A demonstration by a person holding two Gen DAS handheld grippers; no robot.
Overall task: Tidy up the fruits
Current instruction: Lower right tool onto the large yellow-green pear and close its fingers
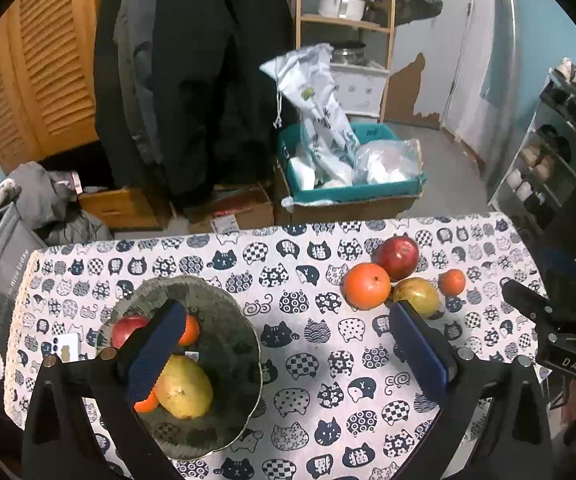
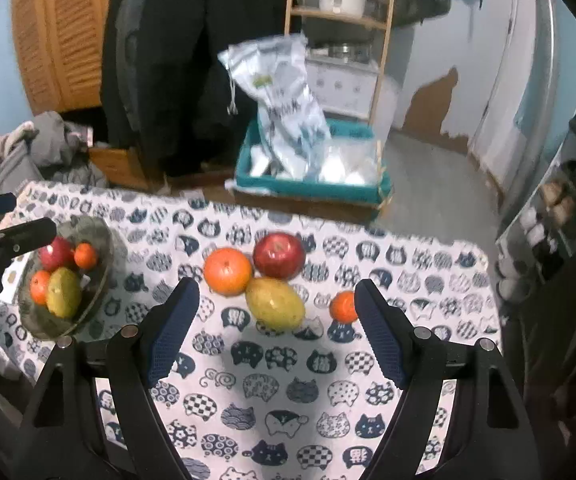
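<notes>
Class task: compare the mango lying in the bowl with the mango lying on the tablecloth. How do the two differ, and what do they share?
The mango in the bowl sits in a dark bowl with an apple and two small oranges; the mango on the cloth lies on the cat-print tablecloth touching a large orange. The cloth mango lies in front of the open right gripper; the bowl mango is off to its side. Both are yellow-green ovals.

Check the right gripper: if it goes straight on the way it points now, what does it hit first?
Probably the mango on the tablecloth: it lies nearly centred ahead of the open right gripper, nearest of the loose fruit. The small tangerine sits close by the right finger. Depth is unclear.
</notes>
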